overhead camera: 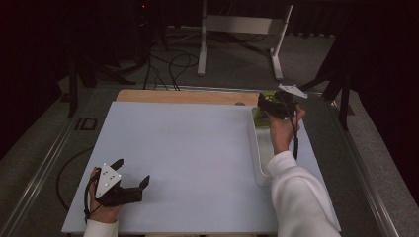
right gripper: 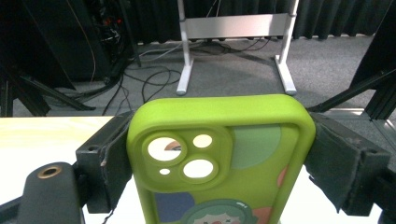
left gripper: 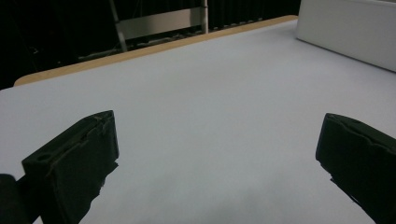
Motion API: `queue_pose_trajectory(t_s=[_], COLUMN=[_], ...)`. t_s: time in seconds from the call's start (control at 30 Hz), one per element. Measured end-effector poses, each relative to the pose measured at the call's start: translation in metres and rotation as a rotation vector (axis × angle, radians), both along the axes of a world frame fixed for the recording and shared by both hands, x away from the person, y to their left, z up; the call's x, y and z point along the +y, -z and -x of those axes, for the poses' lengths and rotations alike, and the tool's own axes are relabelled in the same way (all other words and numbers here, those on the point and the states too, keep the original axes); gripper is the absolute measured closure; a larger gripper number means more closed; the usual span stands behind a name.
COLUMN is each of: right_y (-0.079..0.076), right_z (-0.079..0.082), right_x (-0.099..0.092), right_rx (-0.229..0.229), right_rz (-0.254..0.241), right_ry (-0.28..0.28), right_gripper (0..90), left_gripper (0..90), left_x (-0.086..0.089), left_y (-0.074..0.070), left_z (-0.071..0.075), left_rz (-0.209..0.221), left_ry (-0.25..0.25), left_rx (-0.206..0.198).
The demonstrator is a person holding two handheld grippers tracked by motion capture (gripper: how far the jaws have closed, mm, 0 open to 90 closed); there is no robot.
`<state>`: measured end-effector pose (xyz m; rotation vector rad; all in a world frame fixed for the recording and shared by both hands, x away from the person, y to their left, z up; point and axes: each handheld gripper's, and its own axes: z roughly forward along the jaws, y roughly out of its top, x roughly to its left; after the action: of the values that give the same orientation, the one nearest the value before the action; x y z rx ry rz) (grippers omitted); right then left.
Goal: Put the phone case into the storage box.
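The right gripper (right gripper: pixel 219 158) squeezes a green phone case (right gripper: pixel 219 158) from both sides. The case looks soft and rubbery, with round corners. It has round holes near the top and a cartoon face at the bottom. The black jaws have rough, worn pads (right gripper: pixel 334 163) that press on its long sides. In the high view the right gripper (overhead camera: pixel 271 104) holds the case (overhead camera: pixel 267 97) up in the air, above the far right corner of the table (overhead camera: pixel 188 148). Just under it sits a long white tray (overhead camera: pixel 257 153) with smooth walls, along the table's right edge.

The left gripper (overhead camera: pixel 132 173) rests near the front left corner of the table. Its two black jaws stand wide apart with nothing between them. The table top is flat, pale and smooth, with a wooden strip (overhead camera: pixel 183 97) at the far edge.
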<state>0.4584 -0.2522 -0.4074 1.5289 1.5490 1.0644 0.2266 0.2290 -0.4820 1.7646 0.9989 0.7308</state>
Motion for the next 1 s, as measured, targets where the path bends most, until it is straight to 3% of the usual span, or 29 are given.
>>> queue_pose_trajectory(t_s=[0.57,1.0], right_y=[0.014,0.022], right_z=[-0.010,-0.014], right_x=[0.003,0.008], right_rx=[0.086,0.126], right_rz=[0.026,0.049], right_ry=[0.007,0.011], right_gripper=[15.9,15.8], left_gripper=[0.0,0.0], left_x=[0.000,0.001], left_y=[0.000,-0.001], left_z=[0.000,0.001], left_rz=[0.002,0.003], left_ry=[0.000,-0.002], left_rx=[-0.001,-0.003])
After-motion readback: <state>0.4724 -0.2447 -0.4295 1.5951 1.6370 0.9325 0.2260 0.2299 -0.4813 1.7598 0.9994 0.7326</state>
